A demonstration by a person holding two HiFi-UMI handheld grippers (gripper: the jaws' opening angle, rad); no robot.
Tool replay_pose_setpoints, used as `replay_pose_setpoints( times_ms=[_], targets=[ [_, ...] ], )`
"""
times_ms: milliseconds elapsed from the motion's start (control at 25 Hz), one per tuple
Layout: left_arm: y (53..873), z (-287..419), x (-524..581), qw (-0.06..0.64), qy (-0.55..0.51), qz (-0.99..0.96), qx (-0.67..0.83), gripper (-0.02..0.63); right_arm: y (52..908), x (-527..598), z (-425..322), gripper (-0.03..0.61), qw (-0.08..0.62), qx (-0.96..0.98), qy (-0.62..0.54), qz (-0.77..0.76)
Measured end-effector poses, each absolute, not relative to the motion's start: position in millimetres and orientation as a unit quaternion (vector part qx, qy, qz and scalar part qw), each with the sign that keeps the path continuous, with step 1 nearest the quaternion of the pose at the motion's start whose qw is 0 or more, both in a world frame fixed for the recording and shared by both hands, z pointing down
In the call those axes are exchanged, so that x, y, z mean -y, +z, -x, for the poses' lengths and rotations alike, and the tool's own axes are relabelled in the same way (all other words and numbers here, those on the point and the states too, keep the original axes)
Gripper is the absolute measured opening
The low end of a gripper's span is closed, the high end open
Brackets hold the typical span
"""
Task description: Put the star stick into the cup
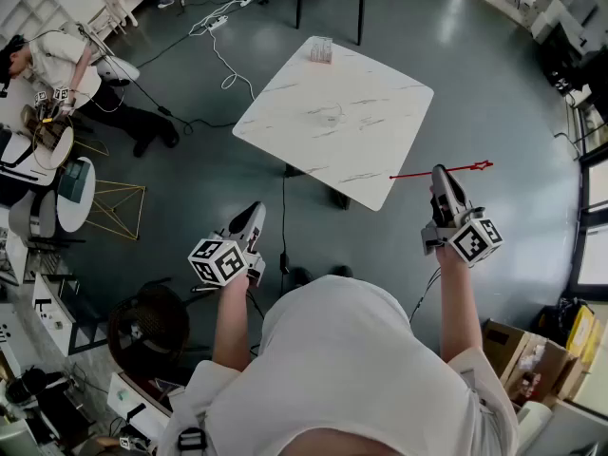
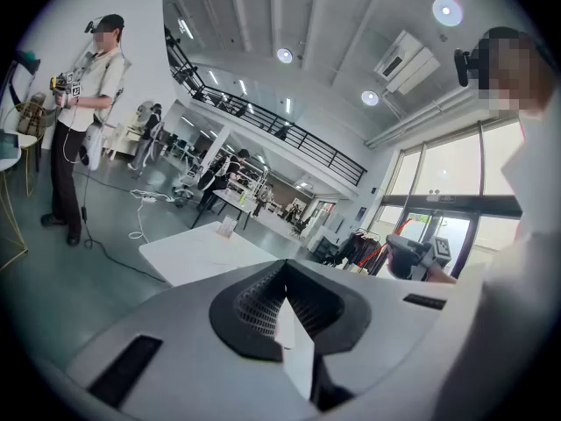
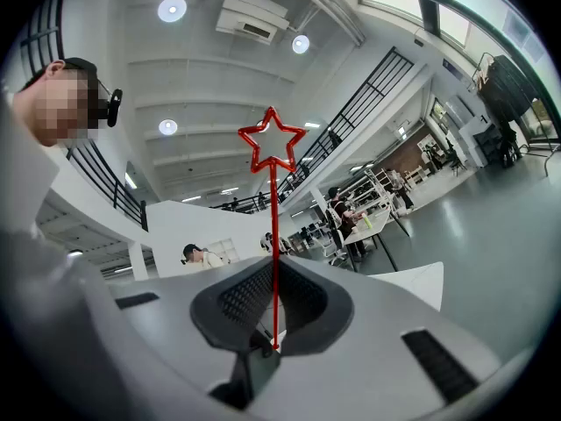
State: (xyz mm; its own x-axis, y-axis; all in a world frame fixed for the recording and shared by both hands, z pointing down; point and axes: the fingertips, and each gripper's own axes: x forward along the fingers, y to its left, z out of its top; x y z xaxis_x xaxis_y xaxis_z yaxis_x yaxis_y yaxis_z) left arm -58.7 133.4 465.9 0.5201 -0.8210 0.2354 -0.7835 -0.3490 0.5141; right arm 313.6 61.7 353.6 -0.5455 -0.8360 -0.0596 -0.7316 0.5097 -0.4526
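Person stands on the grey floor (image 1: 190,160) short of a white marble-look table (image 1: 332,122), a gripper in each hand, both held clear of the tabletop. Right gripper (image 1: 440,171): jaws pinched on the star stick (image 1: 465,168). A thin red rod lies crosswise at the jaw tips, with the star end out past the gripper toward the person's right and the plain end pointing toward the table's near corner. In the head view that end overlaps the corner; cannot tell contact. In the right gripper view the stick (image 3: 273,235) rises straight from the closed jaws of the right gripper (image 3: 272,345), with the open red star outline at the top against the ceiling. Left gripper (image 1: 256,207): low, near the person's left side, well apart from the table's near-left edge. In the left gripper view the left gripper (image 2: 294,336) has its jaws pressed together with nothing between them. The same view shows the table (image 2: 197,251) ahead, a cup (image 2: 226,227) on it, and the other gripper off to the right. The cup (image 1: 321,50) is small and pale and stands upright just inside the table's far corner, well apart from the stick. The rest of the tabletop is bare marble veining. Off the table, a second person (image 1: 57,60) is at the upper left and white cables (image 1: 223,55) trail over the floor beyond the far-left edge.
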Motion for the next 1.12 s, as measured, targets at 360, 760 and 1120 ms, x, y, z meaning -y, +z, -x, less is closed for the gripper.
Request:
replay_pose_setpoints(
  times_ms=[360, 760, 1120],
  targets=[
    [465, 61, -128, 0.292, -0.032, -0.823, 0.485, 0.014, 356, -58, -310, 0.031, 0.140, -0.862, -0.184, 0.451],
    [470, 67, -126, 0.299, -0.030, -0.823, 0.481, 0.014, 359, -58, -301, 0.031, 0.132, -0.863, -0.187, 0.450],
    [477, 86, -133, 0.307, -0.024, -0.825, 0.474, 0.014, 364, -68, -283, 0.031, 0.124, -0.854, -0.200, 0.464]
  ],
)
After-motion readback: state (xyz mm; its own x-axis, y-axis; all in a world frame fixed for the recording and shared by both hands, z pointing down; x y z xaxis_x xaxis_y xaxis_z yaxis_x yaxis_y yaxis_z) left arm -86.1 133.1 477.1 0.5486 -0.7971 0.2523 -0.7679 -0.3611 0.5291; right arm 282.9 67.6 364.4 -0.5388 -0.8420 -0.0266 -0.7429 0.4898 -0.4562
